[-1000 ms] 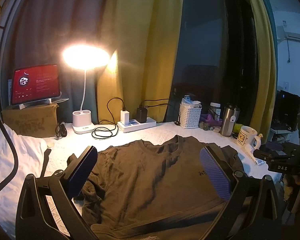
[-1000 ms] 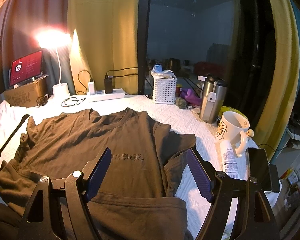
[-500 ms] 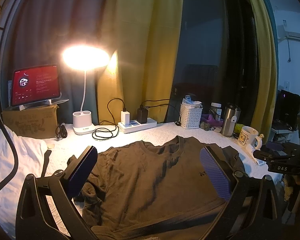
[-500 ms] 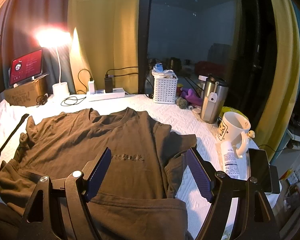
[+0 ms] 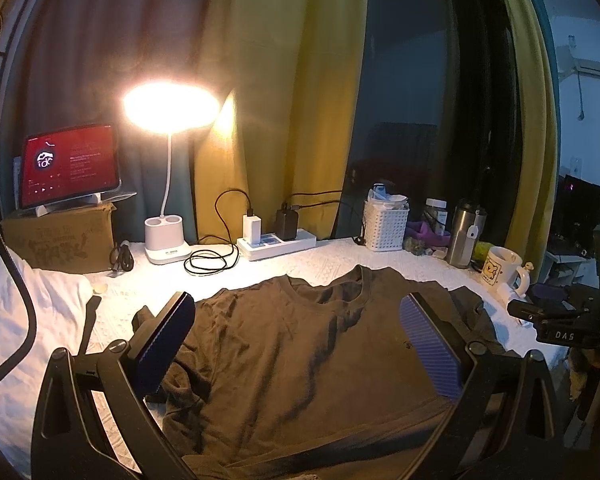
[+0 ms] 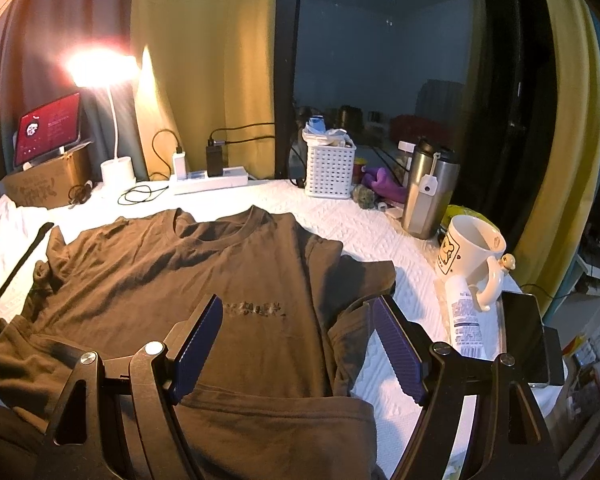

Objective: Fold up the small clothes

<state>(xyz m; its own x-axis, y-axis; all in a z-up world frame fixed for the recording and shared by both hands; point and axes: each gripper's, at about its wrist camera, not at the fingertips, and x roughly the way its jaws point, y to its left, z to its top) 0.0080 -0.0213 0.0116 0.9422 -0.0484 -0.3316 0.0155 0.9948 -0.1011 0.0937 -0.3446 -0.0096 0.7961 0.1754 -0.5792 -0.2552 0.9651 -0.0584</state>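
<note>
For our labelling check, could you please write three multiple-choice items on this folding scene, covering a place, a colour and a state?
1. Where does the white lattice basket stand?
A. Behind the T-shirt, near the window
B. On the cardboard box
C. On the T-shirt

2. What colour is the tablet screen?
A. Green
B. Red
C. White

3. How does the right hand-held gripper stand?
A. Shut on the mug
B. Shut on a sleeve
C. Open over the T-shirt

Answers:
1. A: the basket sits on the white cover beyond the brown T-shirt, by the dark glass.
2. B: the lit screen glows red.
3. C: its blue pads stand wide apart with nothing pinched.
</note>
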